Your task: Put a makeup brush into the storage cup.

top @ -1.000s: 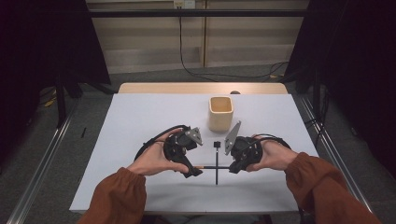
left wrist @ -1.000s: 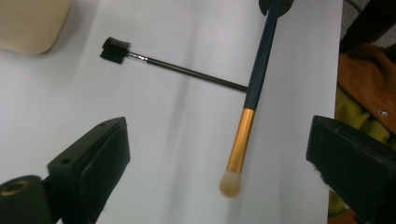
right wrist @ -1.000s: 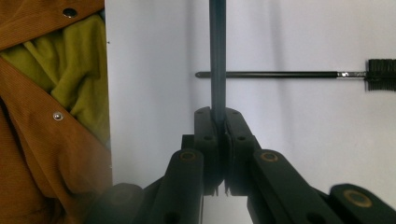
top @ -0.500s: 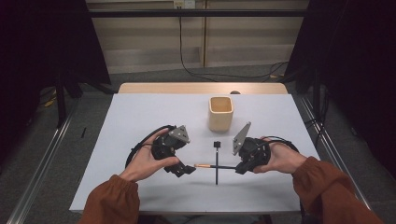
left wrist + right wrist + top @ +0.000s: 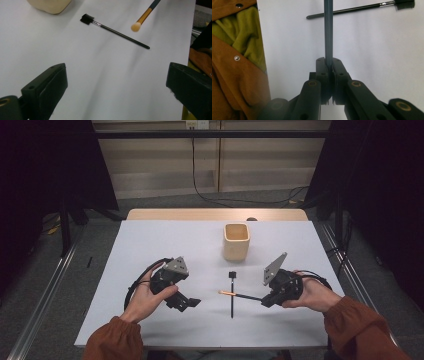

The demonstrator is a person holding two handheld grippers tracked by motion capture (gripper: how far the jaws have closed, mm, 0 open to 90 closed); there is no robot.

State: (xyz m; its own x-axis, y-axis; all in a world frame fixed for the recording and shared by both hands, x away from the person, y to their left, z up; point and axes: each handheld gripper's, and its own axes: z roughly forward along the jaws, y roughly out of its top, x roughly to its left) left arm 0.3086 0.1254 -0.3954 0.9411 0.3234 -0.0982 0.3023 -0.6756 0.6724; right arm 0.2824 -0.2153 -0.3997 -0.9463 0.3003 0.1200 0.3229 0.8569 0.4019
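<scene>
Jaws of the right gripper (image 5: 265,301) clamp the orange-tipped brush (image 5: 240,294); the left gripper (image 5: 192,302) hangs wide open, black brush (image 5: 232,292) between them.

A plain white table top (image 5: 165,240) with no pattern fills the middle of the high view, edged at its upper side by a light wood strip (image 5: 215,214). Near the upper centre stands a cream-coloured square cup (image 5: 236,241). Below it lies a thin all-black brush with a flat black head (image 5: 232,292); its ferrule shows a silver glint in the left gripper view. Beside it is a dark-handled brush with an orange-gold ferrule and a pale peach tip (image 5: 235,294). The 2 black grippers, the left gripper (image 5: 190,303) and the right gripper (image 5: 264,302), each carry a grey triangular plate. Rust-orange sleeves (image 5: 360,330) fill the lower corners. In the right gripper view, an orange-brown jacket with a yellow-green lining (image 5: 234,50) shows at the left.
</scene>
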